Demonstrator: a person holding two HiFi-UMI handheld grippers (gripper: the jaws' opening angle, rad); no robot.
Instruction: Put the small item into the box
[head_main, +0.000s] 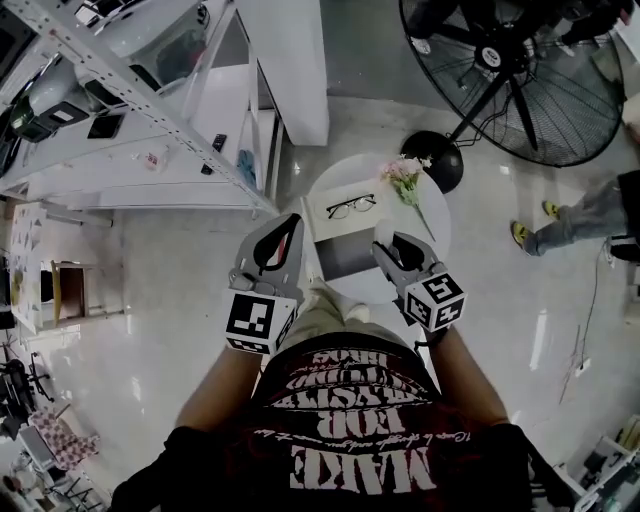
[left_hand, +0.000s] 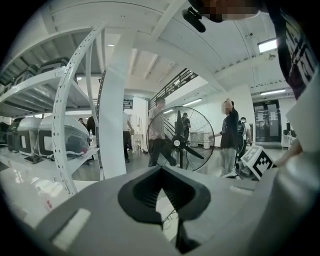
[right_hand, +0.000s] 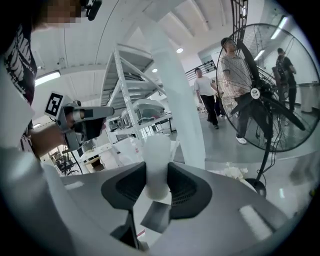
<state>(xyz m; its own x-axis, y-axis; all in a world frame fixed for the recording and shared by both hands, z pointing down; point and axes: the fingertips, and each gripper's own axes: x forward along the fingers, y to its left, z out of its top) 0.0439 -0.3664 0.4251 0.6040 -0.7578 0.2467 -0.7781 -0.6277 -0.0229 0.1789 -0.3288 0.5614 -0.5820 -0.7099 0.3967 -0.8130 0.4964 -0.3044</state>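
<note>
Small item (right_hand: 157, 160): a smooth white cylinder-like piece, held upright in the air and not yet in the box.
Right claw (right_hand: 156, 188): jaws closed against the sides of the item, gripping it around its middle.
Left claw (left_hand: 161, 171): jaws drawn together at the tips with nothing between them, held level beside the right one.
Box (head_main: 343, 258): a flat rectangular box, white on its far part and grey on its near part, lying on the round white table (head_main: 437, 228) just beyond both claws.
On the box: thin black-framed glasses (head_main: 351, 206) rest on the white part.
Beside it: a sprig of pink and white flowers (head_main: 405, 180) lies on the table.
Progress: the pick-up looks done; the carry to the box and the release are left.
Hard to make out: whether the box is open or has a lid, what the item is, and its lower end behind the jaws.
</note>
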